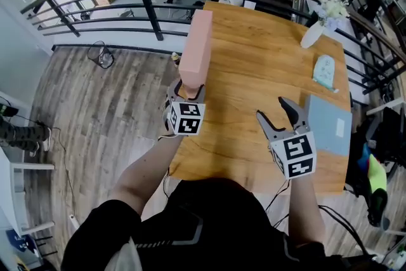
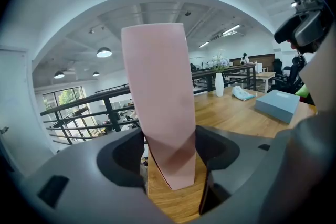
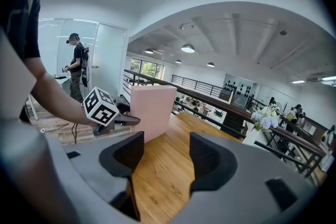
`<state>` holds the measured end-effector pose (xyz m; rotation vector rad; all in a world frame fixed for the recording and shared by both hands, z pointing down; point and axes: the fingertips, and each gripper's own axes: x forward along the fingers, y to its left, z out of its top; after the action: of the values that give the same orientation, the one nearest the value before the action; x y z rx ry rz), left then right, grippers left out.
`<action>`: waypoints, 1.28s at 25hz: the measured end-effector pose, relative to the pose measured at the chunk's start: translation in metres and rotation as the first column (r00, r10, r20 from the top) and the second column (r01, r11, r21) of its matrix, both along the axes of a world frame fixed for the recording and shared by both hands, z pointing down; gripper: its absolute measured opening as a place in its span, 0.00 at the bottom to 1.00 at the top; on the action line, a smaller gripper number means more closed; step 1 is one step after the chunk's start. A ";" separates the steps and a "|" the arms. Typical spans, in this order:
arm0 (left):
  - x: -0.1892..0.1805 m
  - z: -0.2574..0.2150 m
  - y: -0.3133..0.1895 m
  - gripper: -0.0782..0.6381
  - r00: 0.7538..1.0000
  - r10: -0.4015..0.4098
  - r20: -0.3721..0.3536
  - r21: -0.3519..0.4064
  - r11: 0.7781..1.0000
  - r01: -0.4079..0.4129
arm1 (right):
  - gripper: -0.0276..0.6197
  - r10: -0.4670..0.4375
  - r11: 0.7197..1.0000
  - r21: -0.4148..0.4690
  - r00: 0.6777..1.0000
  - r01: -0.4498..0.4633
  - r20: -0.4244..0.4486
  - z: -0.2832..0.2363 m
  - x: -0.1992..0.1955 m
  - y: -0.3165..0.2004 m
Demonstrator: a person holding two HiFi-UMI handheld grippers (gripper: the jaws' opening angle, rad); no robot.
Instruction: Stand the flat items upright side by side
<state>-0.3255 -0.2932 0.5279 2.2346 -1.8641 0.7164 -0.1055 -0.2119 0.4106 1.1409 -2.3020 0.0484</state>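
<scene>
A pink flat box (image 1: 195, 47) stands on edge at the table's left side, tall and narrow from above. My left gripper (image 1: 188, 92) is shut on its near end, and the pink box (image 2: 160, 102) fills the gap between the jaws in the left gripper view. A blue-grey flat box (image 1: 328, 124) lies flat at the table's right edge. Just left of it my right gripper (image 1: 280, 112) hovers open with nothing between its fingers. The right gripper view shows the pink box (image 3: 151, 110) upright on the wood, with the left gripper's marker cube (image 3: 101, 106) beside it.
The wooden table (image 1: 254, 73) has a white vase with flowers (image 1: 315, 32) at its far right and a pale blue cloth (image 1: 325, 72) behind the blue-grey box. A black curved railing (image 1: 146, 3) runs past the table's far and left sides. A person stands far left (image 3: 77, 68).
</scene>
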 end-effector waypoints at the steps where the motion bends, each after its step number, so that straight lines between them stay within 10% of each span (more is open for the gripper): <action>1: -0.003 0.000 -0.004 0.55 1.000 -0.001 0.002 0.000 1.000 0.001 | 0.48 0.010 1.000 -0.001 1.000 -0.010 -0.005 0.001 0.000 0.000; 32: -0.030 -0.001 -0.025 0.54 0.996 -0.073 -0.057 0.007 0.997 0.074 | 0.43 0.172 0.984 -0.033 0.984 -0.174 -0.055 0.021 0.029 0.030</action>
<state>-0.3555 -0.3184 0.5270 2.1551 -1.9153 0.6281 -0.0769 -0.1818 0.4312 1.3045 -2.1424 0.1260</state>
